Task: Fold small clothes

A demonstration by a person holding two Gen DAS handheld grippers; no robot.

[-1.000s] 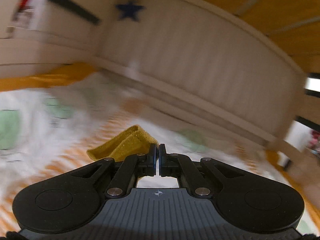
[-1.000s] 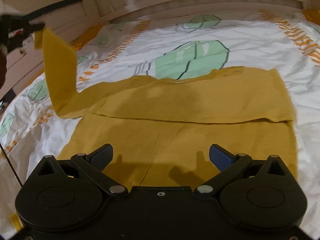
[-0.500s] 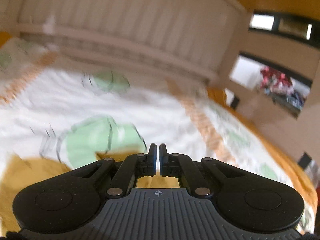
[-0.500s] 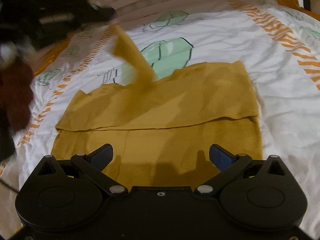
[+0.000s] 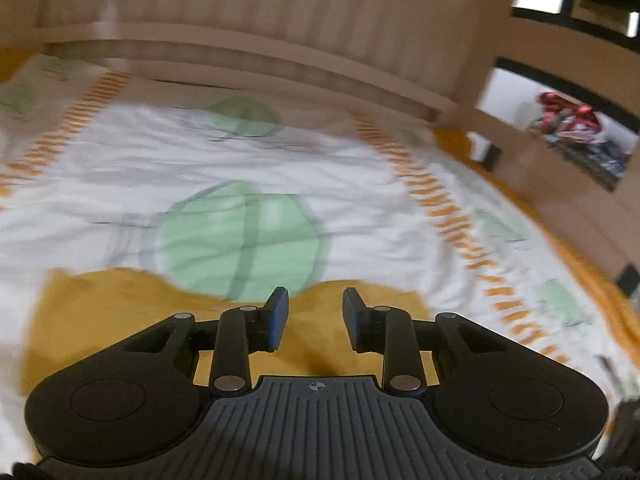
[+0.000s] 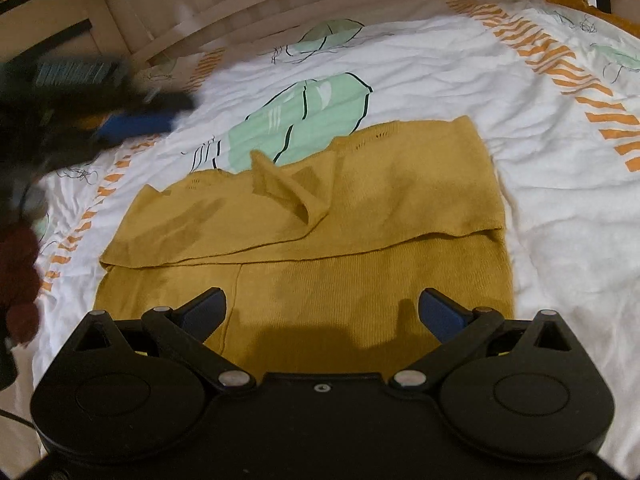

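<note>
1. My left gripper (image 5: 312,316) is black plastic. Its two fingers (image 5: 276,318) have dark blue pads on the inside.
2. Each finger hangs on thin black bars with round silver screws.
3. Two big round black humps sit on each side, each with a flat circle on top.
4. In the middle there is a grey ribbed plate with a tiny cross-in-a-circle mark.
5. My right gripper (image 6: 320,312) looks the same, black with blue pads (image 6: 438,312), but its middle plate is smooth and black.
6. At the left edge I see a dark red fuzzy sleeve (image 6: 18,276), blurry.
</note>
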